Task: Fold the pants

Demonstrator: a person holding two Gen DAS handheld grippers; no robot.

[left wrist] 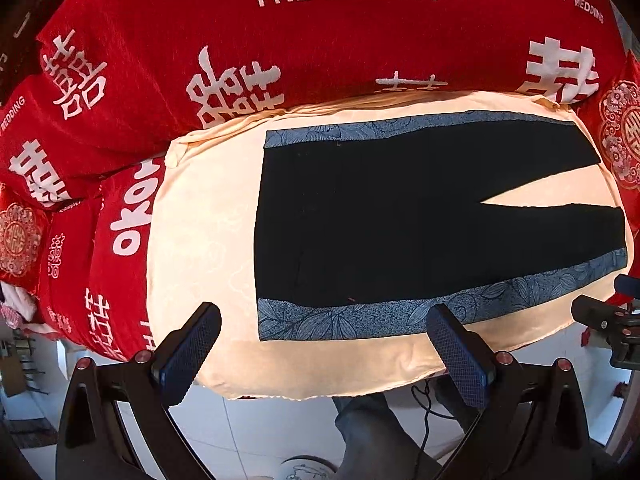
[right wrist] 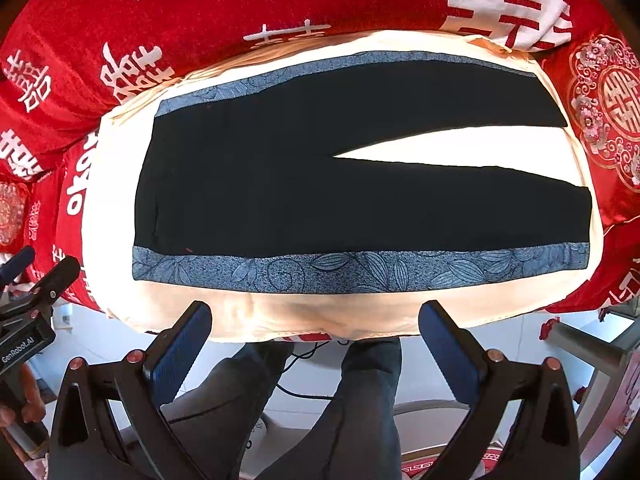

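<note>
On cream cloth, flat black pants

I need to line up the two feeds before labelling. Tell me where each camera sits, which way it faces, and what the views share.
Left wrist: on the left hand-held gripper, open, facing the pants' waistband end; a trousered leg below.
Right wrist: on the right hand-held gripper, open, facing the pants mid-length; both legs show, with a hand at left.
Shared: the pants flat on the cream cloth, red bedding behind.

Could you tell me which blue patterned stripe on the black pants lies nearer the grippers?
The wide blue leaf-patterned stripe along the black pants' near edge; the other borders the red bedding.
</note>
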